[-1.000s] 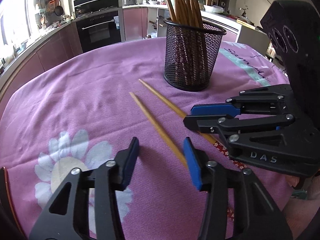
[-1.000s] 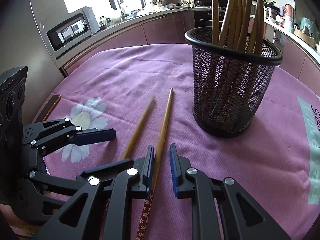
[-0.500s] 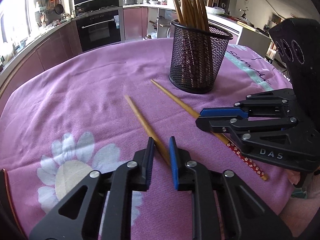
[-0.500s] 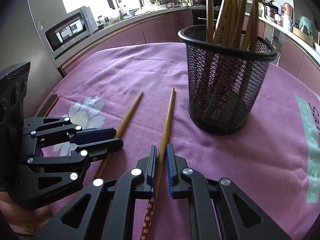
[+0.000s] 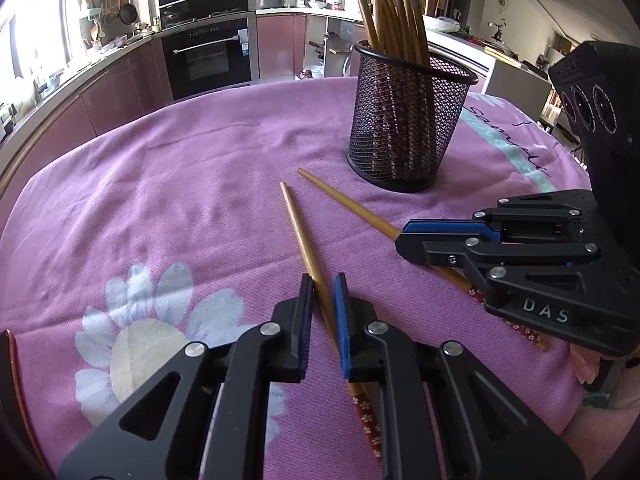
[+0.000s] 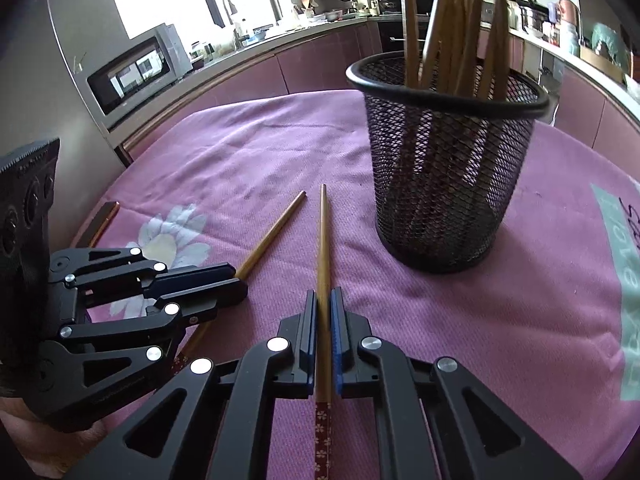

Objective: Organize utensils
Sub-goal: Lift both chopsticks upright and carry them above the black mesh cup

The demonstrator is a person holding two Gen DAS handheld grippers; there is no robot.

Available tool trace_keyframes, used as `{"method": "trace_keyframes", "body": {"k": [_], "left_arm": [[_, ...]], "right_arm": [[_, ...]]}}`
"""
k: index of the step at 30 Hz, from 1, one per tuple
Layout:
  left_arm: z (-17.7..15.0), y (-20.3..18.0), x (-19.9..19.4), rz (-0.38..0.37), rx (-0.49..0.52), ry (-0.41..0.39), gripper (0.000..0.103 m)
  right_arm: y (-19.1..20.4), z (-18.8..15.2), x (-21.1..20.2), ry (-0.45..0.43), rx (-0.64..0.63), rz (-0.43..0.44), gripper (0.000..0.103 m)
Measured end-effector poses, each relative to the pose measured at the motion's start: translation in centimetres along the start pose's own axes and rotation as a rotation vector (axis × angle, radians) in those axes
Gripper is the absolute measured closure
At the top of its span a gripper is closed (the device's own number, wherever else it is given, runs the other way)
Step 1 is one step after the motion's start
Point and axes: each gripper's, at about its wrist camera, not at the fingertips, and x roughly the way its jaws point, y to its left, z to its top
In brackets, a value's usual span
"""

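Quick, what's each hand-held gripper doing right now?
Left hand-held gripper: shut on the left chopstick.
Right hand-held gripper: shut on the right chopstick.

A second ago the left black two-finger gripper with blue pads (image 5: 322, 280) stood wide open over the nearer bamboo chopstick with the red flowered handle (image 5: 298, 228); now its jaws are drawn in around that stick, which runs slantwise between the pads. The stick's tip now points closer to the tip of the second bamboo chopstick (image 5: 348, 206). The right black two-finger gripper (image 6: 323, 298), already narrowing around the second stick a second ago, now presses its pads against both of its sides. The black wire-mesh cup of chopsticks (image 6: 446, 160) looms larger in the right wrist view.
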Motion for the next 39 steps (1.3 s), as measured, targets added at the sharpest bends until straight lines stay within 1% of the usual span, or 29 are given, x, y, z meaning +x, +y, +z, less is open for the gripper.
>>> {"method": "trace_keyframes", "body": {"k": [3, 14, 28, 39], "left_arm": [[0.0, 0.1, -0.3, -0.004, -0.018, -0.006, 0.096], [0.3, 0.3, -2.3, -0.021, -0.042, -0.055, 0.096], [0.6, 0.9, -4.5, -0.085, -0.093, -0.099, 0.096], [1.0, 0.7, -6.0, -0.119, -0.104, -0.140, 0.096]], "right_arm": [[-0.2, -0.2, -0.5, -0.014, 0.011, 0.007, 0.097], [-0.5, -0.5, -2.8, -0.075, 0.040, 0.051, 0.097], [-0.3, -0.8, -4.7, -0.121, 0.045, 0.089, 0.097], [-0.2, -0.6, -5.7, -0.153, 0.044, 0.103, 0.097]]}}
